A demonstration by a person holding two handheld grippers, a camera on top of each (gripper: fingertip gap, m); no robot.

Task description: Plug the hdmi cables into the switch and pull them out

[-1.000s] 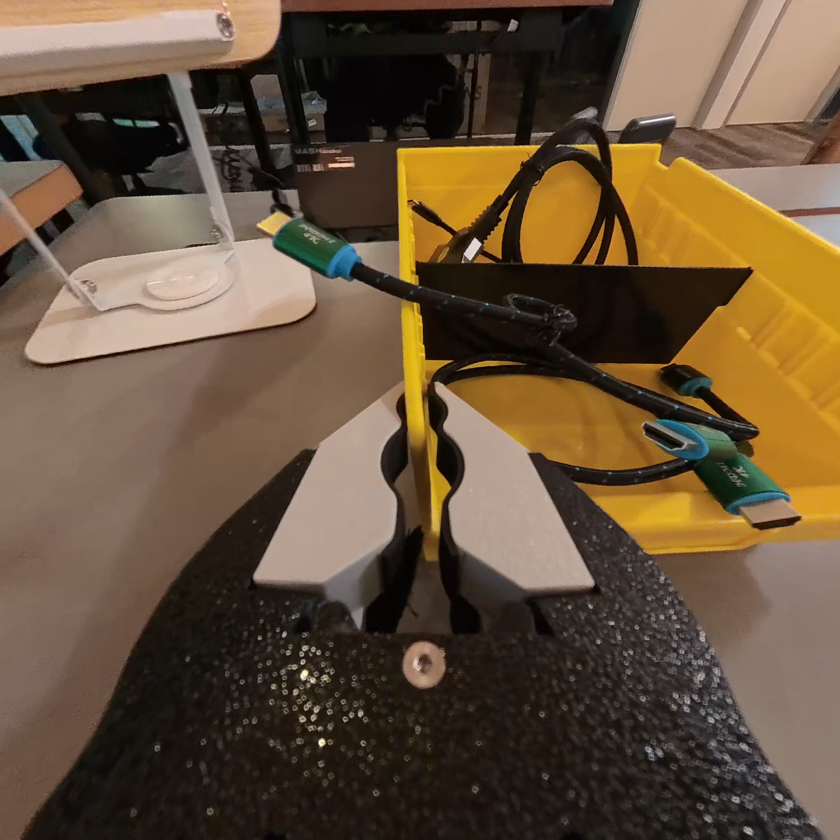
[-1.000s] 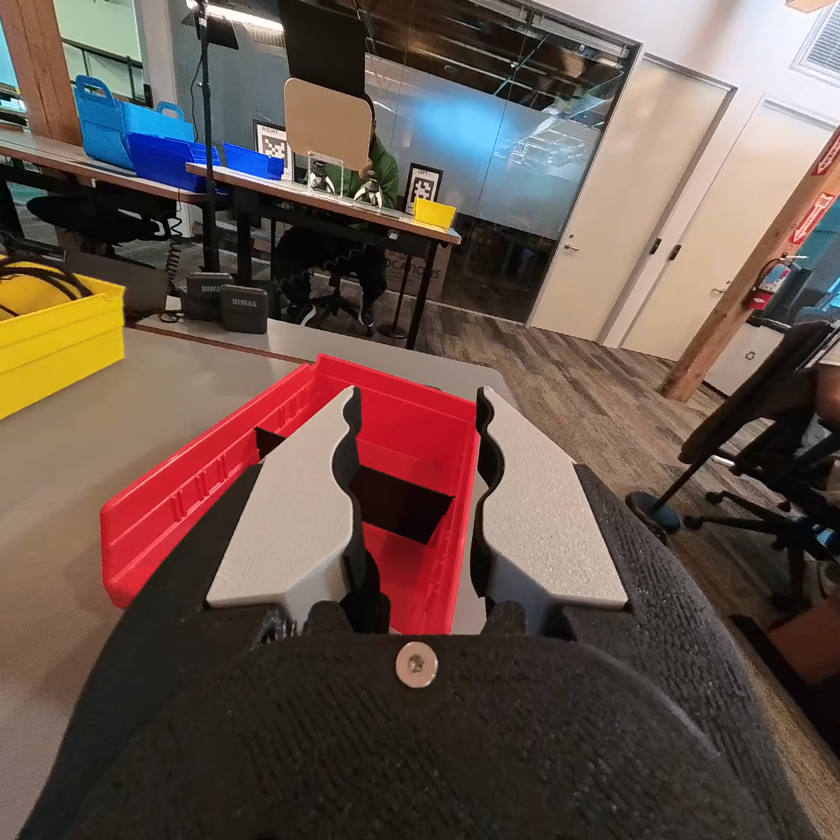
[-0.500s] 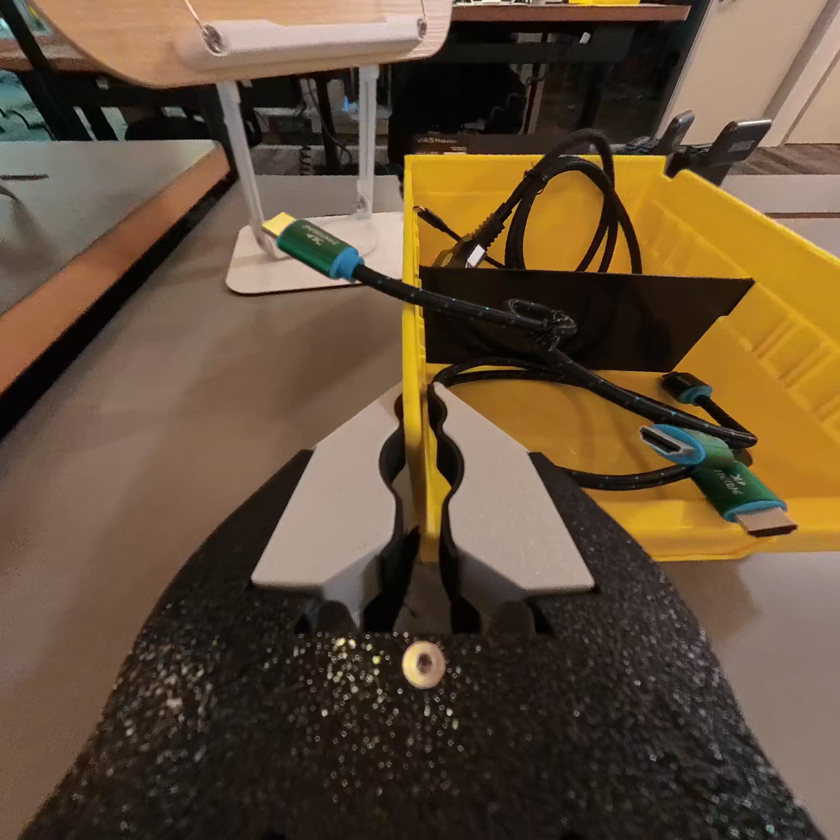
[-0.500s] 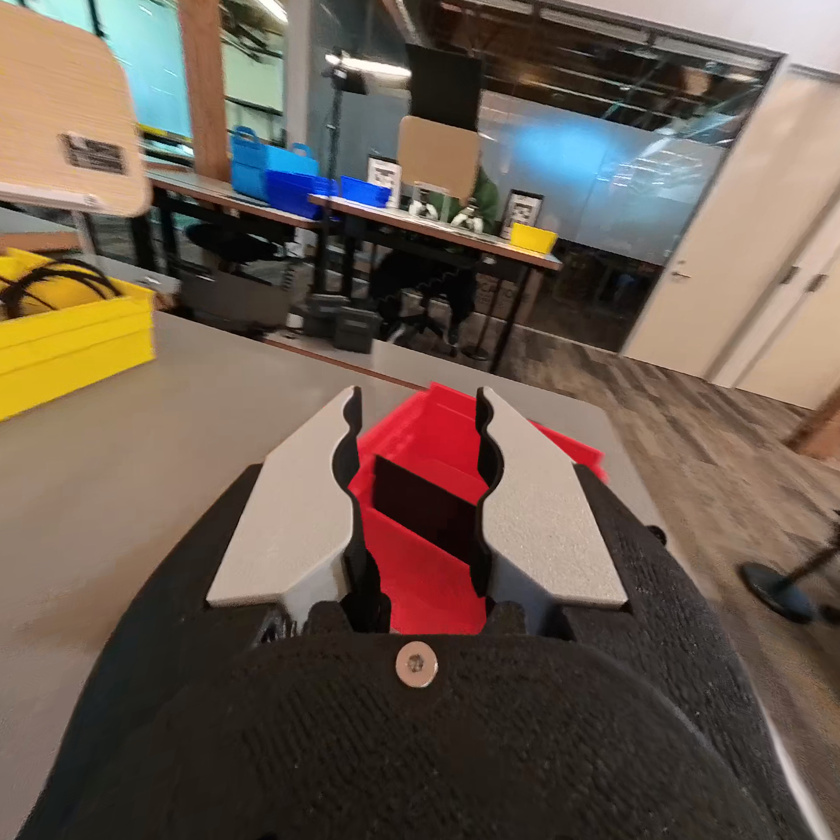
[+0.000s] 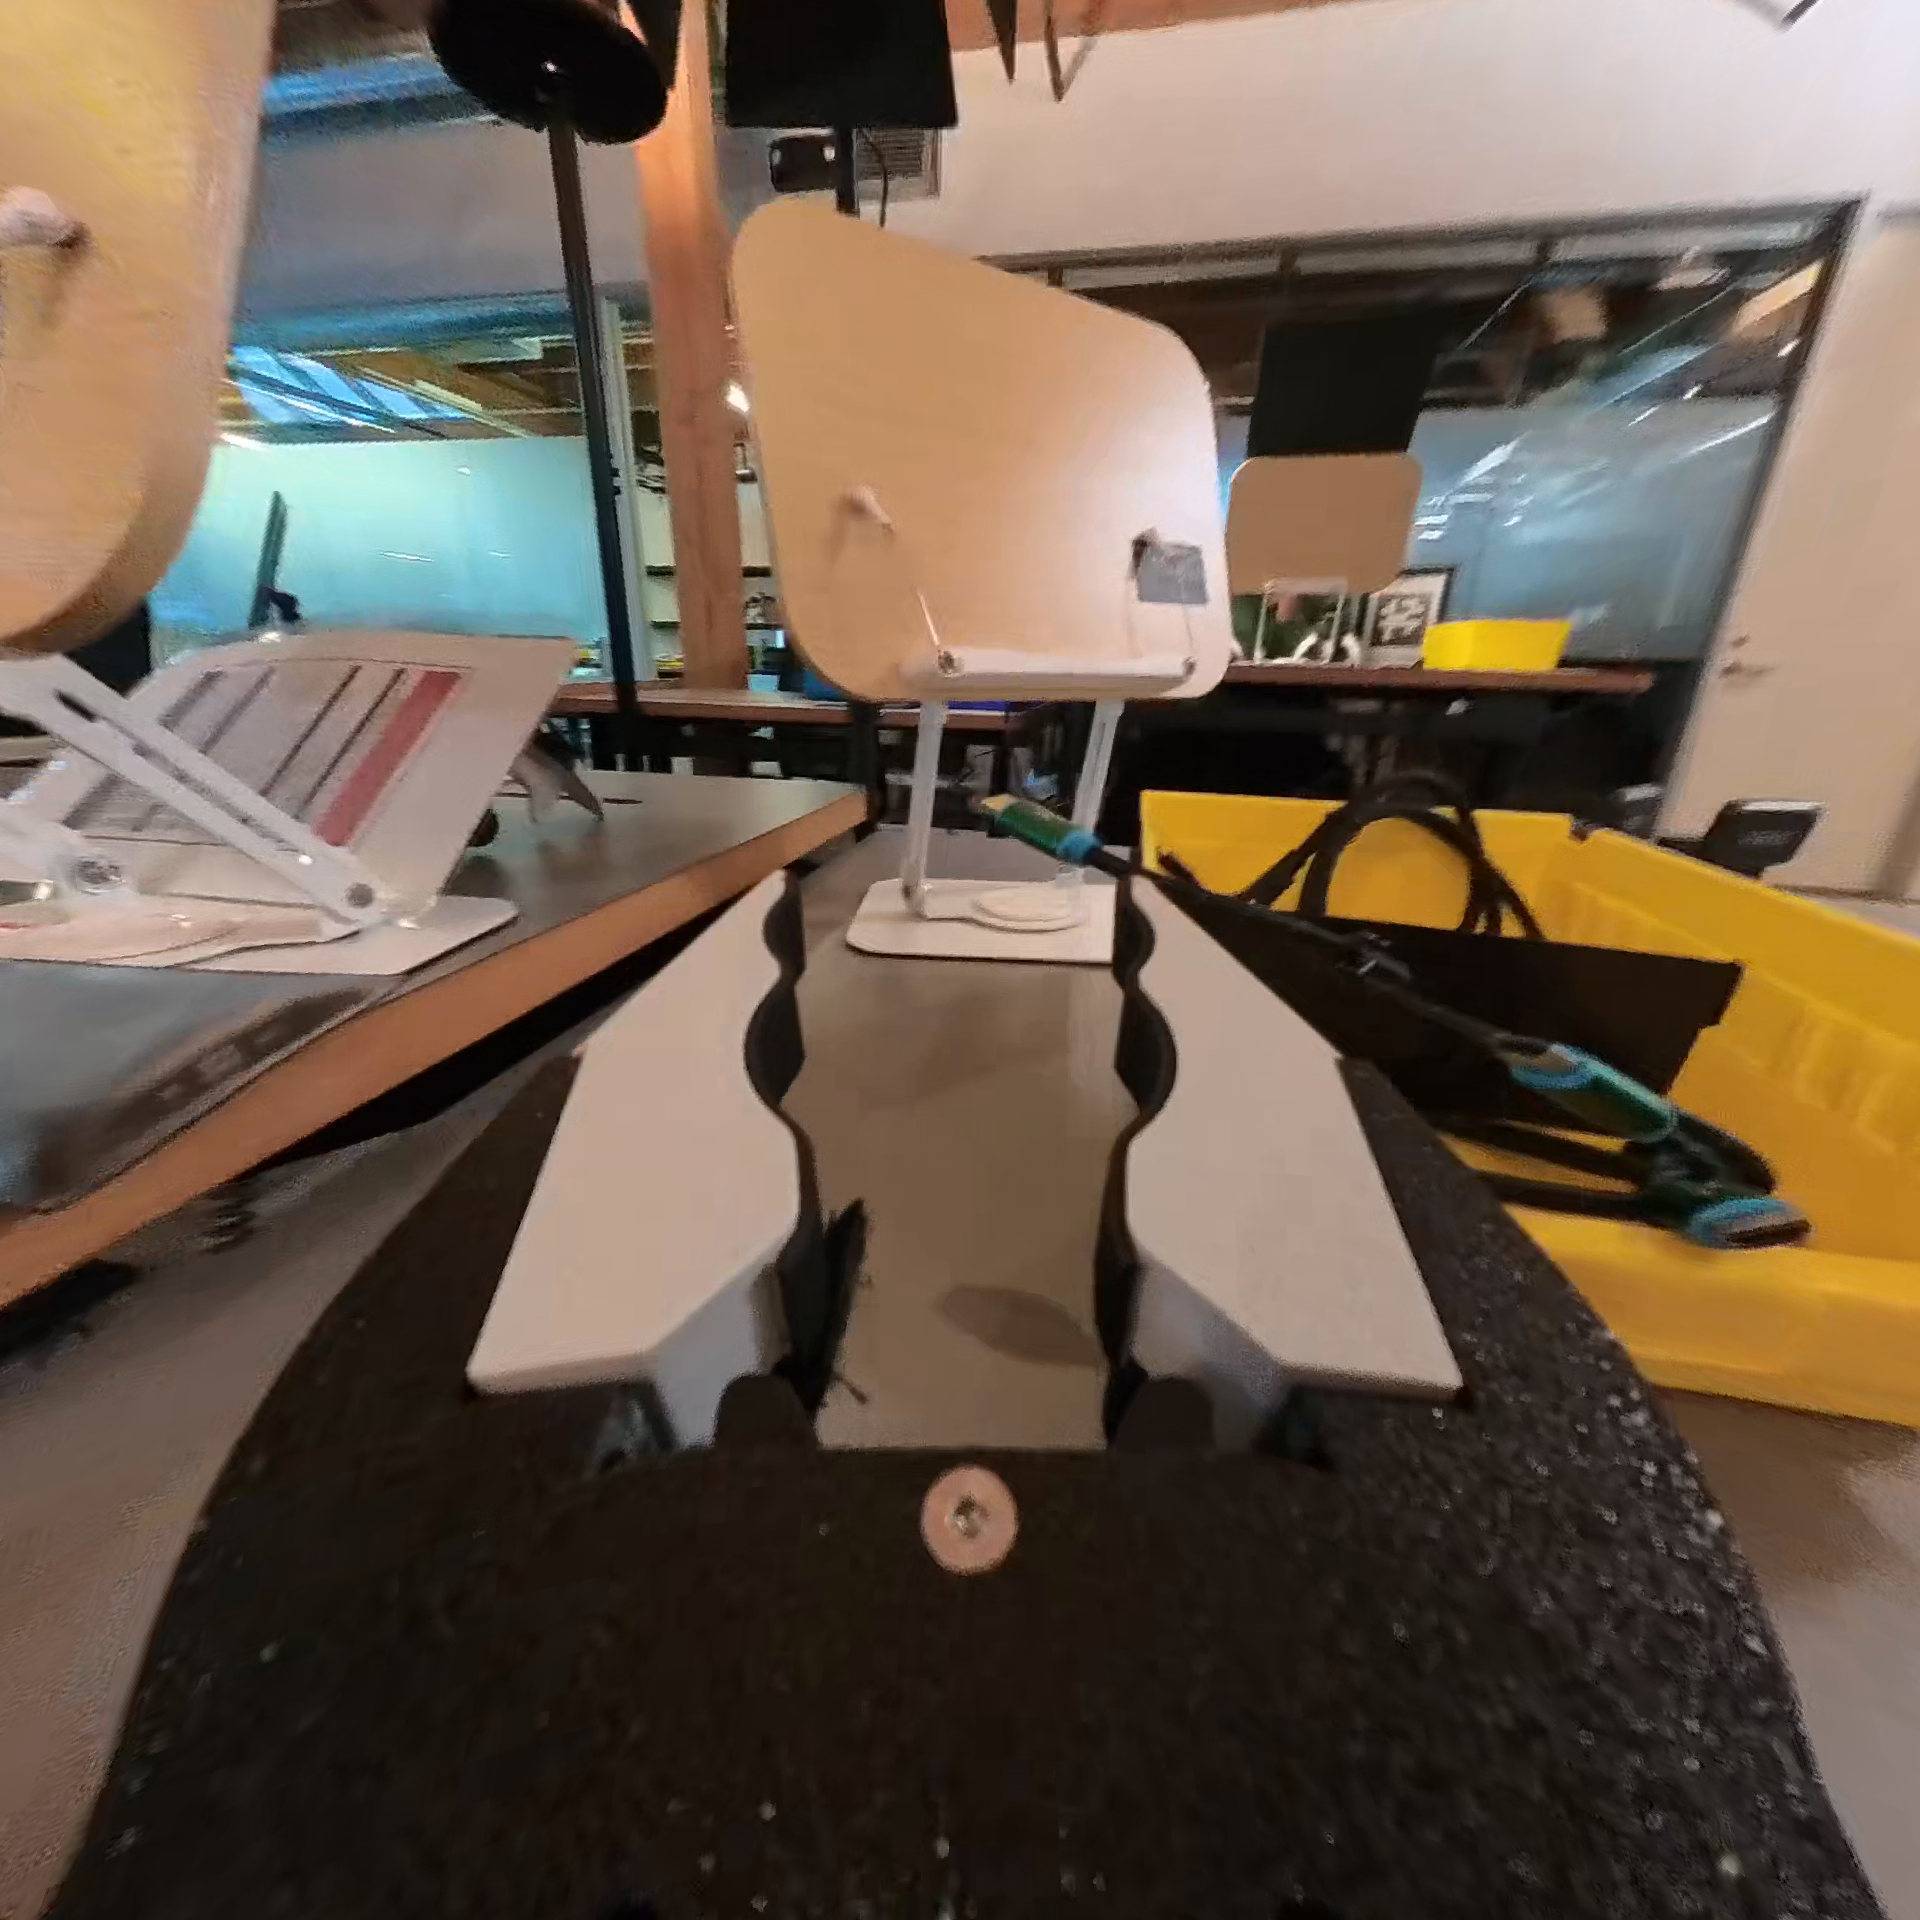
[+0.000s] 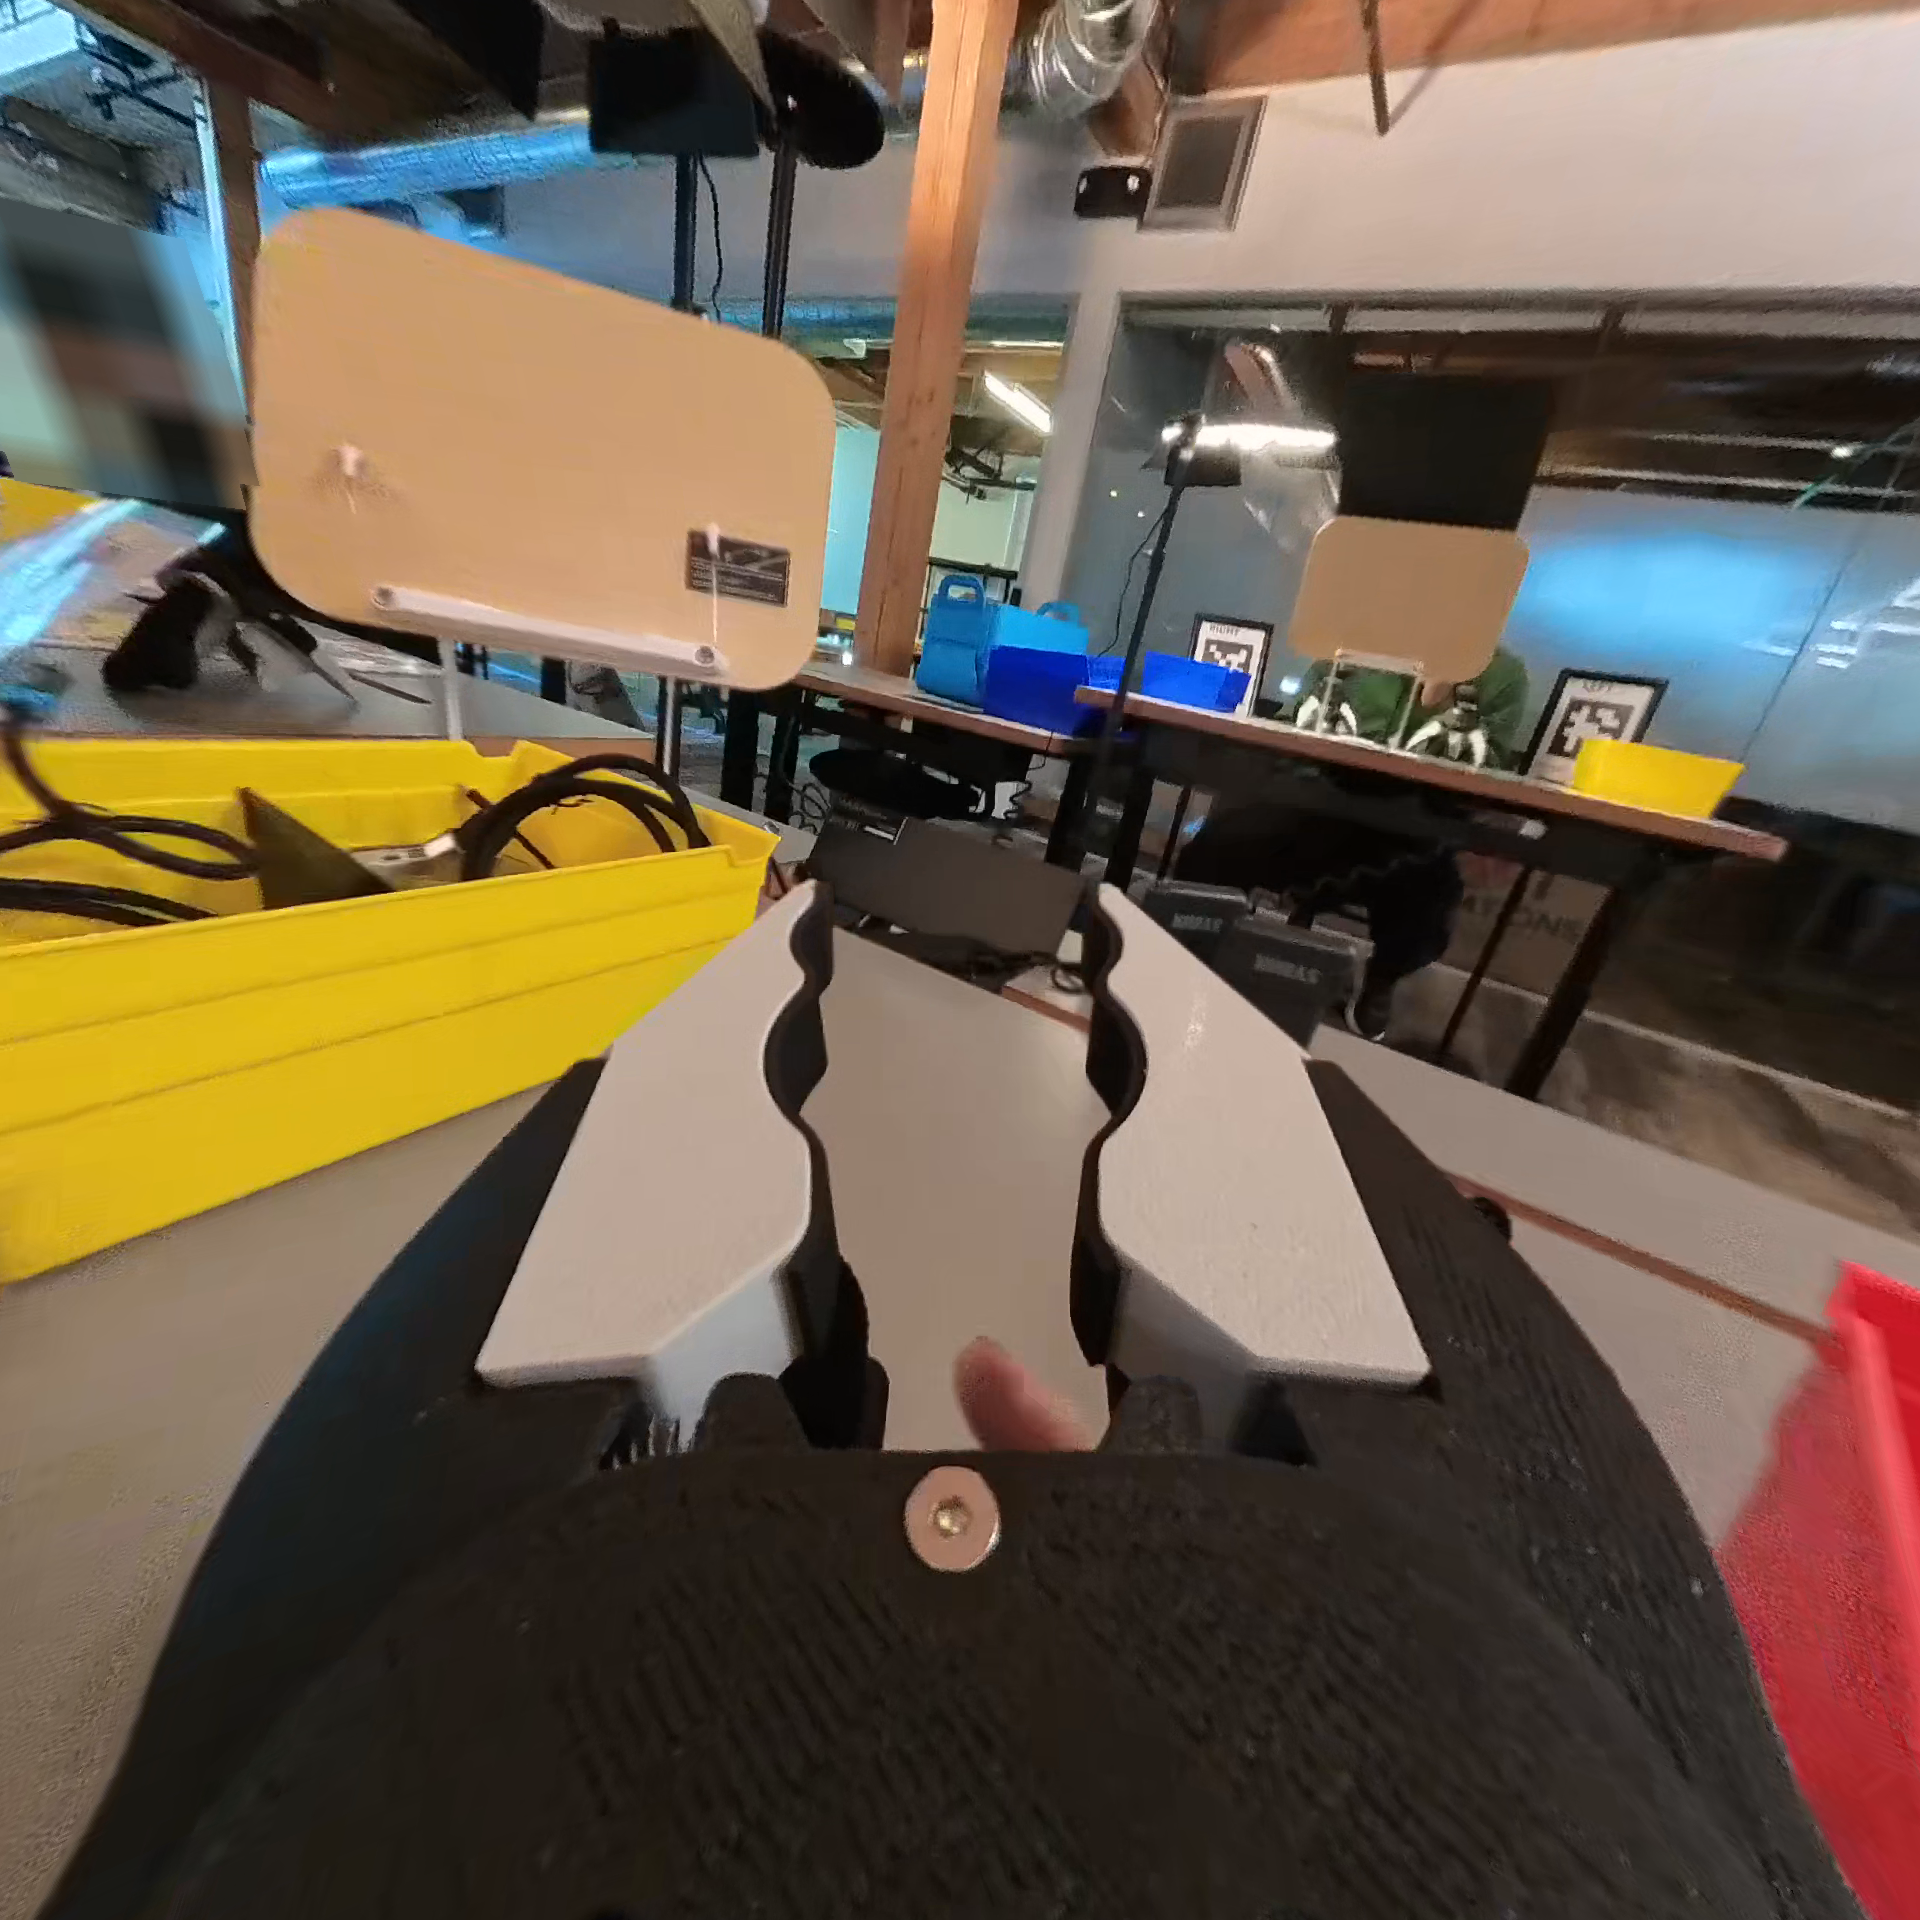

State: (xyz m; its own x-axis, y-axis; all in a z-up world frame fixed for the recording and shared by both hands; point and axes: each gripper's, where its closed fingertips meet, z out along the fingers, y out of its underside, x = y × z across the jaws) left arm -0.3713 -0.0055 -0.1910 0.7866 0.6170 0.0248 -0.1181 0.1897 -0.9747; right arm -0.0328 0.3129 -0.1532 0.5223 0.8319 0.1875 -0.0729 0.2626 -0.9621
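My left gripper (image 5: 951, 914) is open and empty, low over the grey table just left of the yellow bin (image 5: 1818, 1049). Several black braided HDMI cables lie in the bin. One green-and-blue plug (image 5: 1034, 828) sticks out over the bin's left wall; two more plugs (image 5: 1590, 1091) rest near its front. My right gripper (image 6: 956, 920) is open and empty, to the right of the same yellow bin (image 6: 312, 997). Coiled black cables (image 6: 582, 805) and a small silver device (image 6: 405, 860) lie in the far compartment.
A white stand with a wooden board (image 5: 987, 447) stands straight ahead of the left gripper. A second table with an orange edge (image 5: 520, 997) adjoins on the left. A red bin (image 6: 1849, 1507) sits at the right. A fingertip (image 6: 997, 1403) shows under the right gripper. The gap from one gripper's tips to the other's is roughly 45 centimetres.
The left gripper has opened off the yellow bin's wall, moved left and tilted up. The right gripper has swung left from over the red bin toward the yellow bin, still open.
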